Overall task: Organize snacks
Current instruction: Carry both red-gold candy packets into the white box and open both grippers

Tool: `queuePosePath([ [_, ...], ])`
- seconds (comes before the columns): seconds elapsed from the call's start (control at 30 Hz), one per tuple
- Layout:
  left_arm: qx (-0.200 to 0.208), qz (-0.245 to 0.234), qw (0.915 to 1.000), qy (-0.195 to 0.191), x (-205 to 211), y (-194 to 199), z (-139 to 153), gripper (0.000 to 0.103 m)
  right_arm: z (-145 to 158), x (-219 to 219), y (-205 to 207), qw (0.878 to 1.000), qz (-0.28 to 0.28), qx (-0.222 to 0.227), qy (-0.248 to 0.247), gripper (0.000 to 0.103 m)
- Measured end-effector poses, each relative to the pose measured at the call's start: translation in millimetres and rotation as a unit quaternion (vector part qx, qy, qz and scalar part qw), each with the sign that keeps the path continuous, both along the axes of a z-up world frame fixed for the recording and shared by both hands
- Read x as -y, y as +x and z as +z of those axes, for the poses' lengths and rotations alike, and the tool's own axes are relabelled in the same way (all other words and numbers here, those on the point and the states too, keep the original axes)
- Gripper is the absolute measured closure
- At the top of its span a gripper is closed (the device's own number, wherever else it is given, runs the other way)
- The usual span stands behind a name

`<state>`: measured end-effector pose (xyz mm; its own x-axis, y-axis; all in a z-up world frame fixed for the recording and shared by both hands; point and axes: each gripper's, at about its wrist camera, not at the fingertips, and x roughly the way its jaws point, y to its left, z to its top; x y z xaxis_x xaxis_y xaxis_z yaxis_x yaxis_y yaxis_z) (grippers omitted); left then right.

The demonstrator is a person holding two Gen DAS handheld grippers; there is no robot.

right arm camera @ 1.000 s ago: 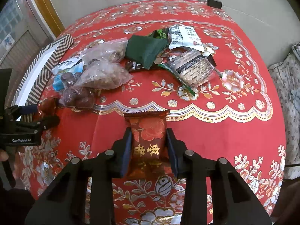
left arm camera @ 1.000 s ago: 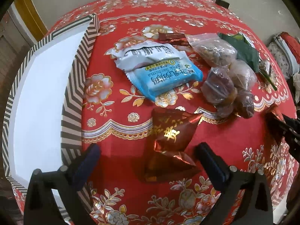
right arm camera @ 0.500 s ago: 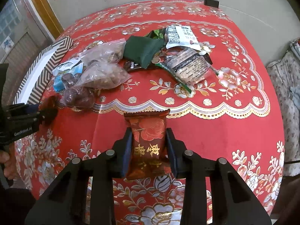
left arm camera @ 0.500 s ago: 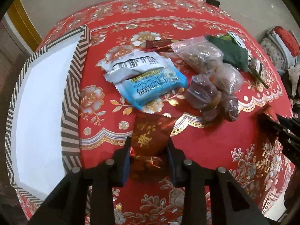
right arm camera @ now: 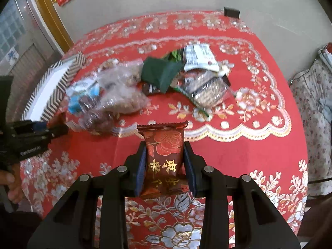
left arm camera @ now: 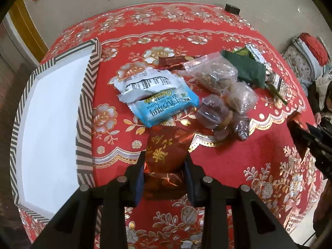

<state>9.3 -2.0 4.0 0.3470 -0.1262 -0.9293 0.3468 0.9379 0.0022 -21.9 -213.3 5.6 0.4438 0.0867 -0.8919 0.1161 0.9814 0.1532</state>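
Red floral desk (left arm camera: 238, 161) with box (left arm camera: 83, 112); left tongs (left arm camera: 165, 166) clamped on crumpled red packet (left arm camera: 166, 151), right tongs (right arm camera: 165, 161) gripping rose packet (right arm camera: 164, 151).

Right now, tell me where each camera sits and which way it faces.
Left wrist: sits on the left tool, looking steeply down along its fingers at the red packet it grips, the striped box and the snack pile; the right tool shows at its edge.
Right wrist: sits on the right tool, facing down at its own rose packet; the left tool and a hand show.
Shared: the box, the blue packet, the green packet, the red tablecloth.
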Motion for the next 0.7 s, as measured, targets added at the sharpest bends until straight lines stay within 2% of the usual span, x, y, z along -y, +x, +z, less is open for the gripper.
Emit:
queuePosePath([
  [0.17, -0.002, -0.007, 0.9999, -0.009, -1.0, -5.3, 5.9, 0.068, 14.4, 3.3, -1.2, 1.000, -0.009, 0.021, 0.017, 0.070],
  [0.7, 0.006, -0.015, 0.9999, 0.003, 3.0, -7.3, 15.9, 0.068, 17.6, -6.6, 2.8, 1.000, -0.002, 0.021, 0.013, 0.070],
])
